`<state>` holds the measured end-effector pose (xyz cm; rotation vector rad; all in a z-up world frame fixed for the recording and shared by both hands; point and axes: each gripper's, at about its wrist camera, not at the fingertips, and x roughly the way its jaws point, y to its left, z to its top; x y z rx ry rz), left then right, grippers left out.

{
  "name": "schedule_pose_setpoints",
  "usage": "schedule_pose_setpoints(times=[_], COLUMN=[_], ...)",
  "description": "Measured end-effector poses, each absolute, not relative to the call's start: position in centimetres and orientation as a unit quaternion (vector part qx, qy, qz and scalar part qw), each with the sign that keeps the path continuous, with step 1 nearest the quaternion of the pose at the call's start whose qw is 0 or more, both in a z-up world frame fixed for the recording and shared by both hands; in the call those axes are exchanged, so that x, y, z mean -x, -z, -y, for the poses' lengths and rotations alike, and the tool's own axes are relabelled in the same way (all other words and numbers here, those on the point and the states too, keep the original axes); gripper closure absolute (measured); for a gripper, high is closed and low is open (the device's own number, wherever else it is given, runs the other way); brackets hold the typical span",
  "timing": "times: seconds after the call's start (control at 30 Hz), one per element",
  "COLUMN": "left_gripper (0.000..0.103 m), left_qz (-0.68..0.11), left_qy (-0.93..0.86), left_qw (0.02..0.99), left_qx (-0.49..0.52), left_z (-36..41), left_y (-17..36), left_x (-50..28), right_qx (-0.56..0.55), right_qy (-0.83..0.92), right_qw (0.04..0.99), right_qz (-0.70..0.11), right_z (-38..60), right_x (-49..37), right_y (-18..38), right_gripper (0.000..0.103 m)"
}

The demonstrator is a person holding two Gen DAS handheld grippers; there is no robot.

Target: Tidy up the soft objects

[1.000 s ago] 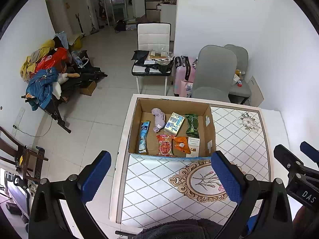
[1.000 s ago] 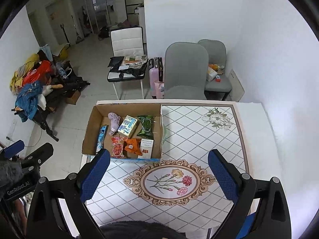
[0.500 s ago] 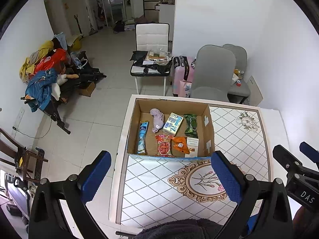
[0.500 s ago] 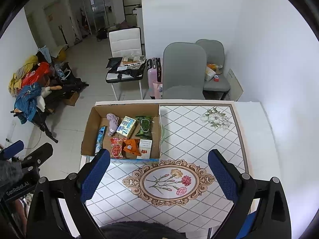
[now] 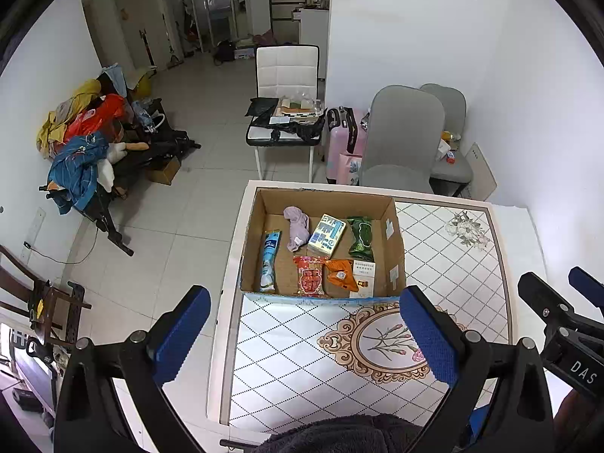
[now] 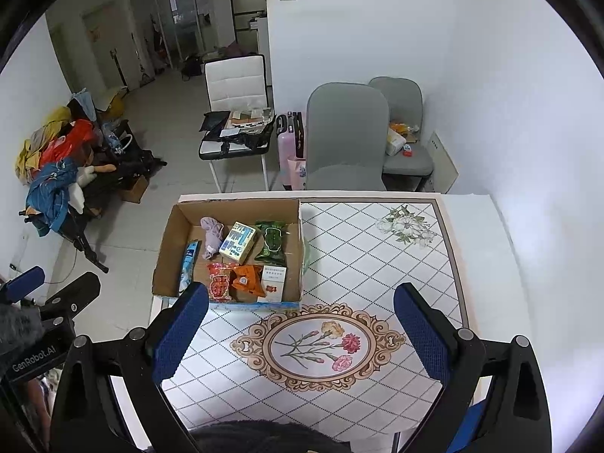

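Through my left wrist camera, my left gripper point(image 5: 302, 336) hangs above the near edge of the desk point(image 5: 453, 264) with its jaws wide apart and nothing between them. The cardboard box point(image 5: 394, 249) sits open on the desk just beyond my blue fingertips point(image 5: 426, 336), at the desk's left edge. Inside the box, a blue tube pack point(image 5: 270, 260) lies along the left wall; to its right are a lilac cloth point(image 5: 296, 226), a white-and-blue packet point(image 5: 326, 234) and a green pouch point(image 5: 360, 238) nearer the far wall. Along the near wall lie a red snack bag point(image 5: 310, 275), an orange pouch point(image 5: 341, 275) and a white carton point(image 5: 363, 278) — side by side, touching. My right gripper point(image 5: 566, 309) shows at the right edge, well to the right of the box.

Through my right wrist camera, the right gripper point(image 6: 300, 334) hovers over the floral medallion point(image 6: 317, 341) printed on the desk point(image 6: 377, 249), jaws spread wide, empty. The box point(image 6: 166, 249) lies left of centre — its near wall is just beyond my left fingertip point(image 6: 181, 332). The same seven items rest in it: lilac cloth point(image 6: 211, 236), packet point(image 6: 238, 247), green pouch point(image 6: 272, 243). My left gripper point(image 6: 34, 298) sits at the far left, off the box's left side.
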<state>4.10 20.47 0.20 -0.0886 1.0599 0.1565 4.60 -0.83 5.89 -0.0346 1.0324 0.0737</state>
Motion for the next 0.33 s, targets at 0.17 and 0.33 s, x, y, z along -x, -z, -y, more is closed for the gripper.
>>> schedule_pose_setpoints(times=[0.17,0.33], left_gripper=[0.000,0.000], left_qz=[-0.503,-0.501], left_qy=[-0.074,-0.071], left_qw=[0.860,0.862], left_qx=[0.041,0.040], left_z=[-20.50,-20.58], left_y=[-0.38,-0.61], left_x=[-4.18,-4.06], right_qx=[0.017,0.015], right_qy=[-0.036,-0.034], right_qw=[0.869,0.871], right_qz=[-0.493,-0.489], right_z=[0.94,1.01], right_x=[-4.53,-4.48], right_y=[-5.97,-6.18], right_gripper=[0.003,0.003])
